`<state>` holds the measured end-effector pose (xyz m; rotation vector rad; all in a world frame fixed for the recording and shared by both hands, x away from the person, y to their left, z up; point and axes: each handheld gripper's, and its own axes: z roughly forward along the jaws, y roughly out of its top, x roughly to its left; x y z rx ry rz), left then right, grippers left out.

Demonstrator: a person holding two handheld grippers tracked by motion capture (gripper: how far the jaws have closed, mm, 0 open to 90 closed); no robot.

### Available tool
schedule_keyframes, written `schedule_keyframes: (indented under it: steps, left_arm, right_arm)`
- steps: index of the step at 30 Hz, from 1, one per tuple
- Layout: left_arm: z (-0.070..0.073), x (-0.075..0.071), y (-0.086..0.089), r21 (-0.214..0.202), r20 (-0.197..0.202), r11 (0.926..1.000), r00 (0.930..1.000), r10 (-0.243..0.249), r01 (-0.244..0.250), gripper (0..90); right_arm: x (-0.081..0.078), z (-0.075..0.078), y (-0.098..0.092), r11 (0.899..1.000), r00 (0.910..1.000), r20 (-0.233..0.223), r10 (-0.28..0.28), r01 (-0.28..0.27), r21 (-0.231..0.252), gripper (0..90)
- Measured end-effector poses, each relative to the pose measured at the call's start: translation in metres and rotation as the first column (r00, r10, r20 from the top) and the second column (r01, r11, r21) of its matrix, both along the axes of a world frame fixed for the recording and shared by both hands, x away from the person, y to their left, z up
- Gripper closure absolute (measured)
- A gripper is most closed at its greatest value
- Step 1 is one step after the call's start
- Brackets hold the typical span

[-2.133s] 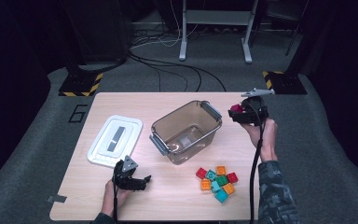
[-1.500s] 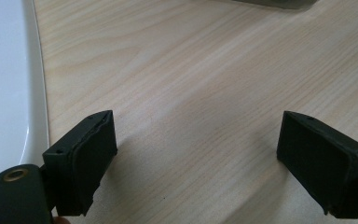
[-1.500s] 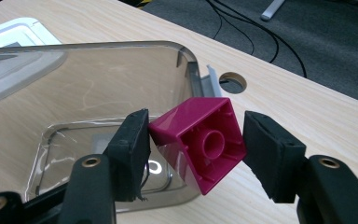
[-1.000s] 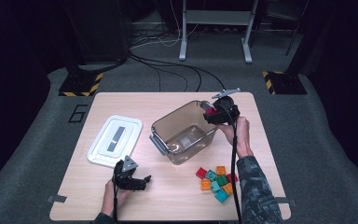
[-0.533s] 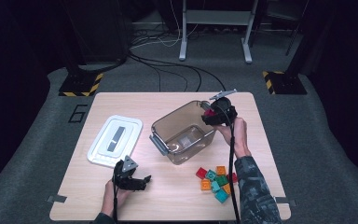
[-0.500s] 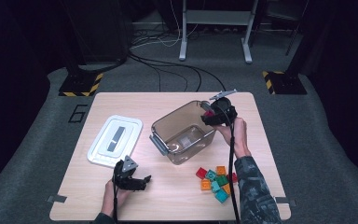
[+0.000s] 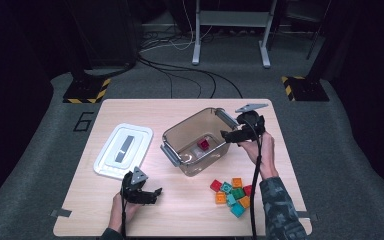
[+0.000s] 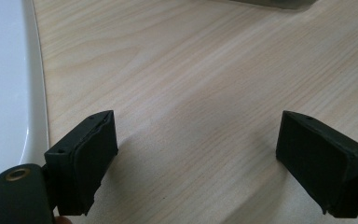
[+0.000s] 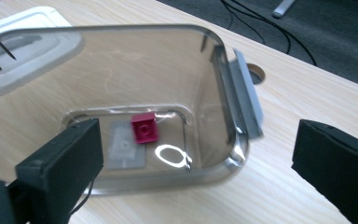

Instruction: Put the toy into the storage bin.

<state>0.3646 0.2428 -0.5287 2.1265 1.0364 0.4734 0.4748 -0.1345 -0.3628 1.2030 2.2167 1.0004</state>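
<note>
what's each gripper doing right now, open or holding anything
Left gripper: open, holding nothing, low over the table.
Right gripper: open, holding nothing, above the clear bin.

A light wooden table [image 7: 190, 112] stands on a grey floor [image 7: 340, 150]. On it lie a white lid [image 7: 123, 150] at the left, a clear plastic bin [image 7: 195, 141] near the middle, and a cluster of coloured blocks [image 7: 232, 194] toward the front right, just beside the bin's near corner.

High view overhead; gripper views skim table [image 7: 190, 210] closely.
</note>
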Motion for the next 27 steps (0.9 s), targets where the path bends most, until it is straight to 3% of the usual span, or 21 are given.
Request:
schedule_keyframes:
  steps: [12, 27]
  left_arm:
    - [-0.001, 0.000, 0.000, -0.009, 0.004, 1.0000, 1.0000, 0.001, -0.001, 12.1]
    - [-0.001, 0.000, 0.000, -0.007, 0.003, 1.0000, 1.0000, -0.003, 0.003, 12.1]
  right_arm:
    - [-0.033, -0.022, -0.031, 1.000, 0.9996, -0.015, -0.023, 0.023, 0.013, 0.0]
    - [-0.063, -0.064, -0.045, 0.999, 0.9951, -0.083, -0.053, 0.054, 0.004, 0.0]
